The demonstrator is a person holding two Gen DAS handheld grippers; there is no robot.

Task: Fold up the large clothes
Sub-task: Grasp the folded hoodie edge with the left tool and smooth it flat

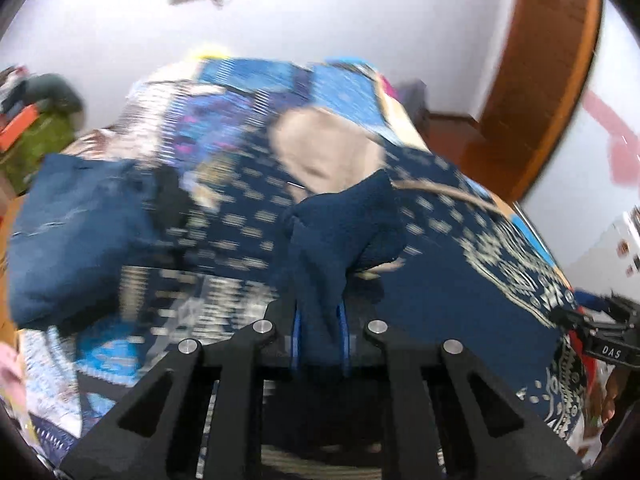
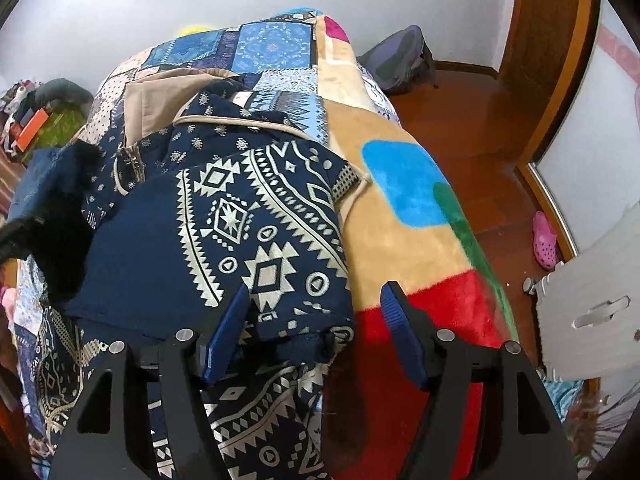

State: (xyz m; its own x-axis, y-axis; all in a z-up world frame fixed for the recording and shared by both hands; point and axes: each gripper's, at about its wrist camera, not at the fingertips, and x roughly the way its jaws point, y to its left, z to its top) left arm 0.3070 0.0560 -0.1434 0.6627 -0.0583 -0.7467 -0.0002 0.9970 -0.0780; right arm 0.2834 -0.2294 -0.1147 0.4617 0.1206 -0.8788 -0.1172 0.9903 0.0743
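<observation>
1. Left gripper (image 1: pixel 320 336): black frame, blue pads drawn close together and clenched on a fold of plain navy cloth (image 1: pixel 340 232); the cloth rises from between the pads in a bunched peak; view blurred.
2. Right gripper (image 2: pixel 316 320): blue fingers (image 2: pixel 228 328) spread apart, released; the hem of the patterned garment (image 2: pixel 224 220) lies between and beneath them, the pads not pressing on it.
3. Patterned garment: navy with cream geometric print and tan trim, spread in folds over the bed; its right edge rests on the fleece blanket (image 2: pixel 400 232), which is tan with blue, green and red patches.
4. Patchwork bedcover (image 2: pixel 272 48): blue squares, beyond the garment.
5. Backpack (image 2: pixel 400 60): grey, on the wooden floor (image 2: pixel 480 120) by the white wall; pink clog (image 2: pixel 544 240) near the door frame.
</observation>
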